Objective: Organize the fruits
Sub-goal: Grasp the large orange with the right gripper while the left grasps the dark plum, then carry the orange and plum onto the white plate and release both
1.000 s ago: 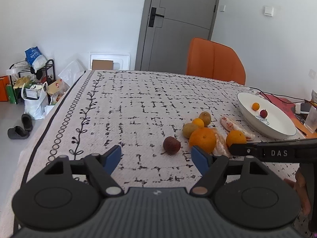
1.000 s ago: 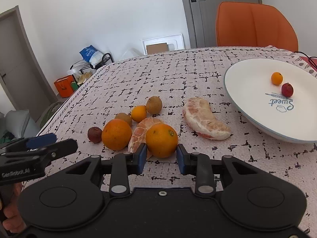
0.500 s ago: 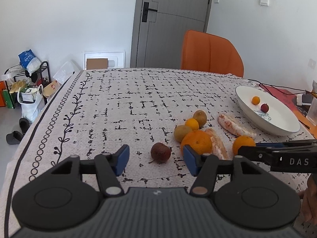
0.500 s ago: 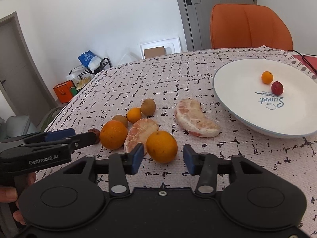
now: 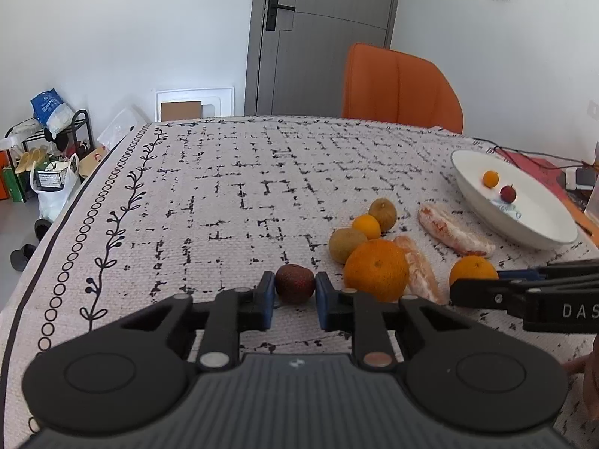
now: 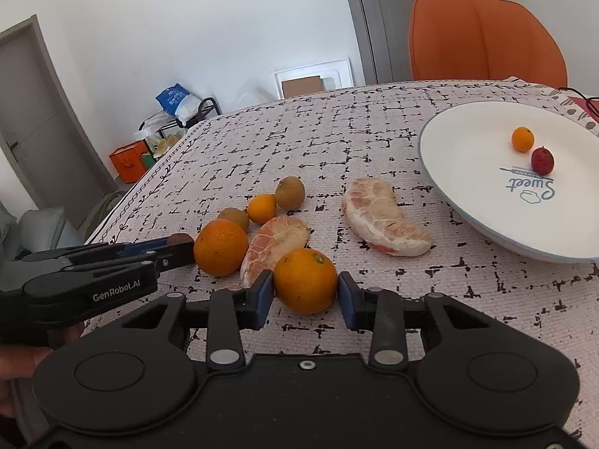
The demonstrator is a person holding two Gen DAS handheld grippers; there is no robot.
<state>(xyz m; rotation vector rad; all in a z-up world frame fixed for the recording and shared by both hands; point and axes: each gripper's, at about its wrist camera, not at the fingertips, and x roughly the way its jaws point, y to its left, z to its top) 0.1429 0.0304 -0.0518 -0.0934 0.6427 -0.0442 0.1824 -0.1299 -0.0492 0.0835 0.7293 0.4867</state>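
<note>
**Both tongs at the fruit pile**

On the desk (image 5: 232, 194), spread with a patterned cloth, the left tongs (image 5: 292, 295) have just closed and now pinch a dark red lychee (image 5: 294, 283). The right tongs (image 6: 305, 293) have been narrowing around an orange (image 6: 306, 280), blue pads at its sides; contact is unclear. To the right, a white plate (image 6: 468, 157) holds a kumquat (image 6: 522, 139) and another lychee (image 6: 542, 159).
</note>
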